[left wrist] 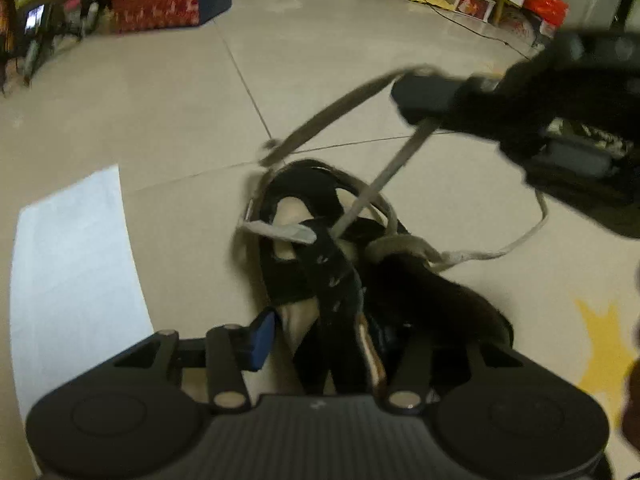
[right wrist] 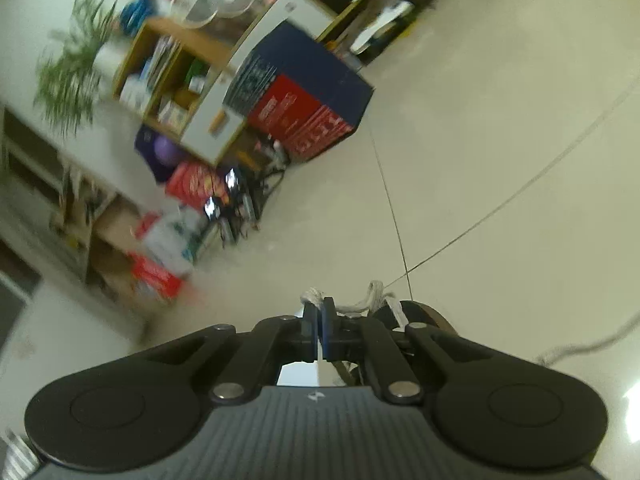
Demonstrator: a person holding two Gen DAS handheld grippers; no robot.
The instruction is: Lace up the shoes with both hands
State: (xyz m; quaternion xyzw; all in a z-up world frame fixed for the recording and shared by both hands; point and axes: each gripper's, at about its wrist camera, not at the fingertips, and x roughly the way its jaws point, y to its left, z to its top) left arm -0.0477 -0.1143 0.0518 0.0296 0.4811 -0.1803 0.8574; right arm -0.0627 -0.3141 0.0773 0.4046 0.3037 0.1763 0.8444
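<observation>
Shoe [left wrist: 320, 248] — a black one with pale laces — sits on the tiled floor [left wrist: 180, 120], directly ahead of the left gripper [left wrist: 340, 336], whose fingers are spread to either side of its near end; whether they actually press the shoe cannot be told. A blue pad shows on one finger, the other is lost against the dark upper. Up and to the right, the right gripper [left wrist: 420, 98] has its fingers pressed together on the lace [left wrist: 384, 176], with two taut runs slanting from it down to the eyelets; in the right wrist view a frayed tuft of lace pokes out past the closed fingertips [right wrist: 318, 320]. Another length of lace trails slack across the floor to the right.

Risks from here, as a judgement: the frayed end is held near its tip, so a harder pull could slide it out of the pinch; and with the shoe possibly unheld, the same pull could drag or tip it — loosening whatever crossings are already threaded. Motion blur hides the eyelet pattern itself.
</observation>
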